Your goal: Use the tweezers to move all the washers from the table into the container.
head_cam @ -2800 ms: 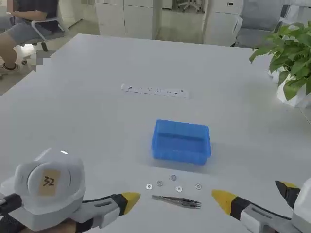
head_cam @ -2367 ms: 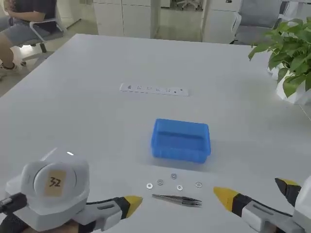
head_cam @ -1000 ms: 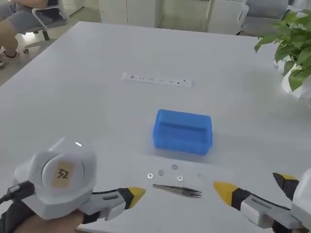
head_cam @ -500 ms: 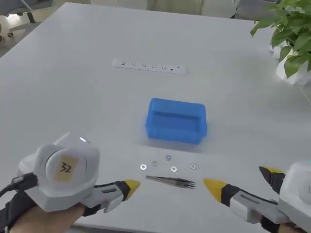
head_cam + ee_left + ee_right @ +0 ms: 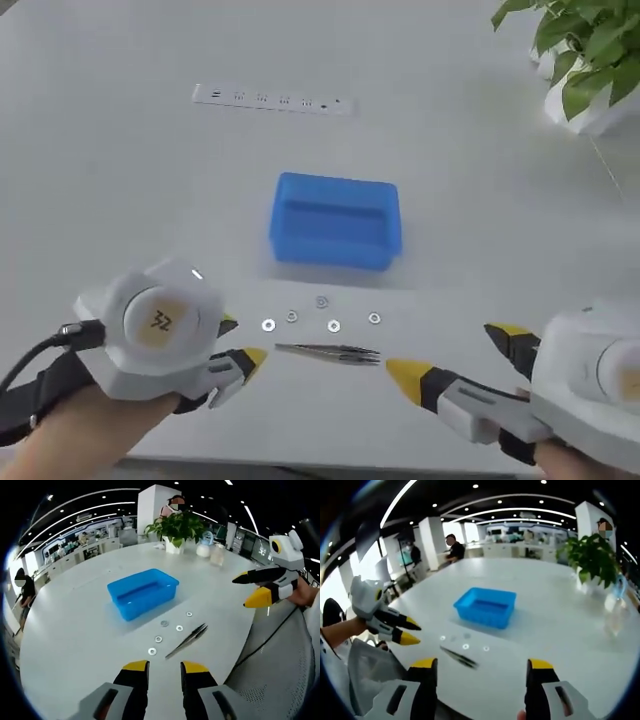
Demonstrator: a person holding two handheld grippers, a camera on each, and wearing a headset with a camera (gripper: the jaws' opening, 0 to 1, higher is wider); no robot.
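Several small metal washers (image 5: pixel 333 326) lie in a loose row on the white table, just in front of the blue container (image 5: pixel 335 220). Metal tweezers (image 5: pixel 328 351) lie flat right before them. My left gripper (image 5: pixel 240 340) hovers just left of the tweezers, narrowly open and holding nothing. My right gripper (image 5: pixel 450 352) hovers to their right, wide open. The left gripper view has the washers (image 5: pixel 158 639), tweezers (image 5: pixel 187 640), container (image 5: pixel 142 592) and right gripper (image 5: pixel 250 590). The right gripper view has the container (image 5: pixel 485 606), tweezers (image 5: pixel 460 658) and left gripper (image 5: pixel 402 631).
A white power strip (image 5: pixel 272 100) lies beyond the container. A potted plant (image 5: pixel 580 50) stands at the far right corner. The table's near edge (image 5: pixel 330 462) runs just under both grippers. People sit in the room behind the table.
The head camera has tilted down, so everything sits higher in view. Both grippers have come in closer to the ends of the tweezers. Washers, tweezers and container have not moved.
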